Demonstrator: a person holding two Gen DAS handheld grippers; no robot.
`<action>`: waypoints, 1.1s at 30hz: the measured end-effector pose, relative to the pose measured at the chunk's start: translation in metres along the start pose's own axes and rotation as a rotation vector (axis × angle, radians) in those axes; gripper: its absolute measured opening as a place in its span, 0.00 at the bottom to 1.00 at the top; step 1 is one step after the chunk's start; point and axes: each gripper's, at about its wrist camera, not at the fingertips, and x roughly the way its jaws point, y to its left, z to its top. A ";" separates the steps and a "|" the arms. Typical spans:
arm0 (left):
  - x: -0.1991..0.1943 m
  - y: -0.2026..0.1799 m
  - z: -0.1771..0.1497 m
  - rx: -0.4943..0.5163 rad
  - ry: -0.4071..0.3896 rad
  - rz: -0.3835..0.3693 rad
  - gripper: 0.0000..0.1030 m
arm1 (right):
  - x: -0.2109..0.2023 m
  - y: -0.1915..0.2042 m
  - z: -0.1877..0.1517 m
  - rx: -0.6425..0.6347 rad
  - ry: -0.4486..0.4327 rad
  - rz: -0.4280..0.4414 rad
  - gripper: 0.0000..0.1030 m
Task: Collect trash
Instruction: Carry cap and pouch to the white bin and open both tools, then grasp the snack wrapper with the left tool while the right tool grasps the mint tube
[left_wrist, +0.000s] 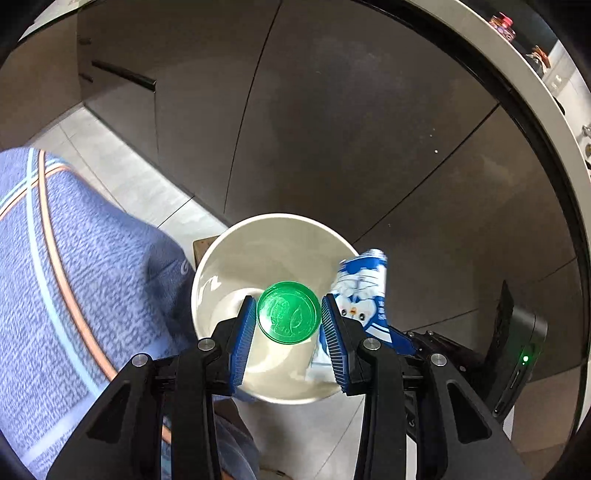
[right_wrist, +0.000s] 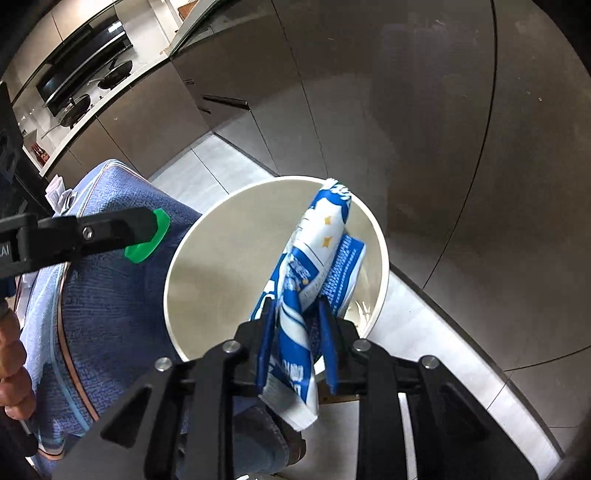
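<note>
A white round bin (left_wrist: 221, 266) stands on the floor below both grippers; it also shows in the right wrist view (right_wrist: 207, 258). My left gripper (left_wrist: 289, 317) is shut on a green plastic lid (left_wrist: 289, 313) and holds it over the bin's mouth; the lid also shows in the right wrist view (right_wrist: 147, 240). My right gripper (right_wrist: 297, 314) is shut on a crumpled blue and white wrapper (right_wrist: 317, 251), held above the bin's right side. The wrapper also shows in the left wrist view (left_wrist: 364, 291).
Dark grey cabinet doors (left_wrist: 332, 129) rise right behind the bin. A blue woven cloth (left_wrist: 74, 277) hangs close on the left. The light tiled floor (left_wrist: 122, 173) runs between them. A white counter edge (left_wrist: 535, 110) curves overhead on the right.
</note>
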 end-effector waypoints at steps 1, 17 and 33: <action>0.001 -0.001 0.001 0.002 -0.010 0.008 0.41 | 0.001 0.001 0.001 -0.004 -0.004 -0.002 0.37; -0.016 0.006 0.000 -0.025 -0.110 0.099 0.92 | -0.020 0.001 -0.007 -0.070 -0.056 -0.011 0.85; -0.113 0.005 -0.022 -0.034 -0.221 0.175 0.92 | -0.081 0.035 0.000 -0.093 -0.148 0.046 0.96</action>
